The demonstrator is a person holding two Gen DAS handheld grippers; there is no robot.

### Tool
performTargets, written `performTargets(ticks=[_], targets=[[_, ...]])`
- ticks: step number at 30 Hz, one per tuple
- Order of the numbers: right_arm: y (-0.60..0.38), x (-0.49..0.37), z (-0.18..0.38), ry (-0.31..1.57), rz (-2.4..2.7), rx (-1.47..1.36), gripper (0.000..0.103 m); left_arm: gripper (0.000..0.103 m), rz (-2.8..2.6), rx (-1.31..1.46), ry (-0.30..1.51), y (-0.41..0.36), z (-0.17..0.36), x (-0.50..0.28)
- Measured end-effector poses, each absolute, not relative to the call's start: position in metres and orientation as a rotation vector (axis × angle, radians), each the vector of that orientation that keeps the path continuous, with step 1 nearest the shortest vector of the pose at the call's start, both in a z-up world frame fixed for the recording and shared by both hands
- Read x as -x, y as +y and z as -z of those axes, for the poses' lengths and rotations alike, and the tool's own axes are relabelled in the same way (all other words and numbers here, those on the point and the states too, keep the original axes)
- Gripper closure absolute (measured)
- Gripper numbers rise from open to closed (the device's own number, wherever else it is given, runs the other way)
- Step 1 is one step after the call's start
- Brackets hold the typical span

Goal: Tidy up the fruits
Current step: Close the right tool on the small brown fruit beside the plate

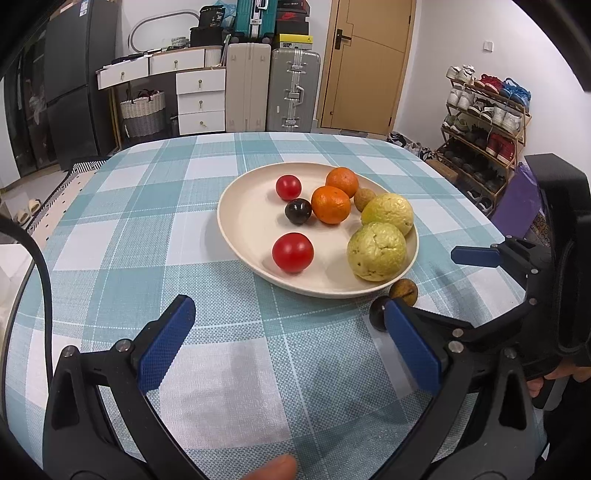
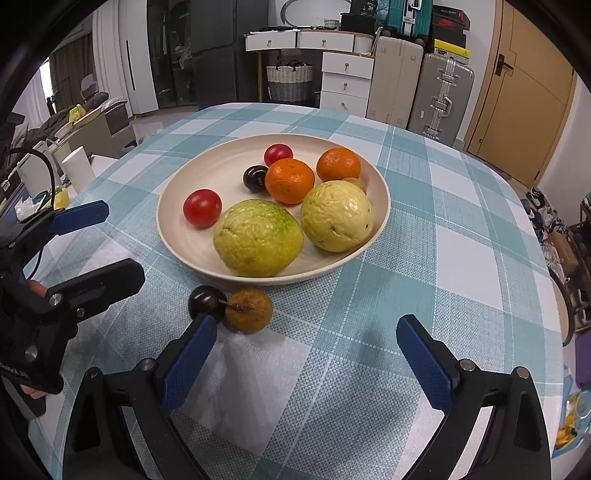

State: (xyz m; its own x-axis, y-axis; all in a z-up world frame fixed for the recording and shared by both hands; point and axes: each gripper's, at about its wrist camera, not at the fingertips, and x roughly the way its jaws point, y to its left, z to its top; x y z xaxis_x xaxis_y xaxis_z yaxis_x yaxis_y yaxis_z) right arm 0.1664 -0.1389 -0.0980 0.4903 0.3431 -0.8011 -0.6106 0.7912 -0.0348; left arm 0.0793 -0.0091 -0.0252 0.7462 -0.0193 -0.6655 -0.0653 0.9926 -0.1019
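We can read only "38" on a black box (image 1: 211, 16) far behind the plate (image 2: 177, 236); other labels blur. The fruits sit on the plate, except a brown fruit (image 2: 249, 310) and dark plum (image 2: 205, 301), touching, just before its near rim on the checked bench (image 2: 461, 258). A small brown fruit (image 2: 355, 183) hides behind the guavas (image 2: 258, 238). Left gripper (image 1: 291, 347) and right gripper (image 2: 306, 363) hold empty jaws spread.

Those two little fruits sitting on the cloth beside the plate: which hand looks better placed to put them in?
Probably the right. The right gripper is open, with the brown longan and dark grape just ahead of its fingers, near the plate. The left gripper, also open, has them off by its right finger.
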Motion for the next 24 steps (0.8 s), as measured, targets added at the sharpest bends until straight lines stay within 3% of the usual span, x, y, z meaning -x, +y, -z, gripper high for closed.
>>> performTargets(ticks=[6,11,24], targets=[[-0.1416,-0.167,0.0979,0.89,-0.595,0.337,0.011,0.001,-0.025,0.12,0.728,-0.0089,0.0252,-0.0793],[-0.1396,-0.1671,0.0985,0.905,-0.635,0.33,0.032,0.001,-0.026,0.123,0.73,-0.0089,0.0252,-0.0793],[-0.1373,-0.1666,0.097,0.918,-0.732,0.26,0.065,0.001,-0.025,0.123,0.728,-0.0086,0.0254,-0.0791]])
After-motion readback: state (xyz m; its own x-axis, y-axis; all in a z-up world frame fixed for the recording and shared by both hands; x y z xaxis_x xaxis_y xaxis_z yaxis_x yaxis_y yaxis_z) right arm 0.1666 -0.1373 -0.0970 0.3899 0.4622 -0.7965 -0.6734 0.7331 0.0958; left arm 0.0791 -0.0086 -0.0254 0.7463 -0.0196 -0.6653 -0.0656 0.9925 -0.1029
